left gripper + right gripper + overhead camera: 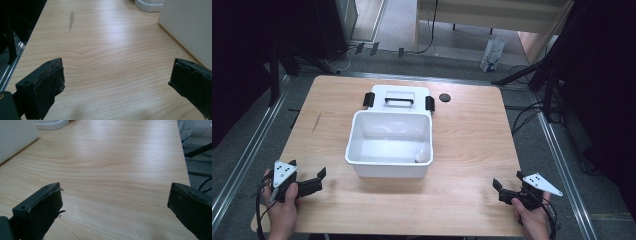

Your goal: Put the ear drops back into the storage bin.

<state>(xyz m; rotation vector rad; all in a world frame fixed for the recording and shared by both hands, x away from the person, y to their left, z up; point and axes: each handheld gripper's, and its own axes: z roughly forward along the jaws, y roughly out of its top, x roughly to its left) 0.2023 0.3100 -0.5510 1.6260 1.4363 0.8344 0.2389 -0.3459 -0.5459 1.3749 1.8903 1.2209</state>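
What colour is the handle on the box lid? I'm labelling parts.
Black, on the white lid; the handle shows best in the high view.

- A light wooden tabletop (472,150) with rounded corners and a dark streak (316,122) near its left edge.
- A small black round disc (444,97) lying towards the far edge.
- A white bag (492,55) standing on the floor beyond.

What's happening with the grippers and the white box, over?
Left gripper open, right gripper open, both holding nothing. White box open mid-table, lid behind it, small bottle inside. Nothing blocking the way.
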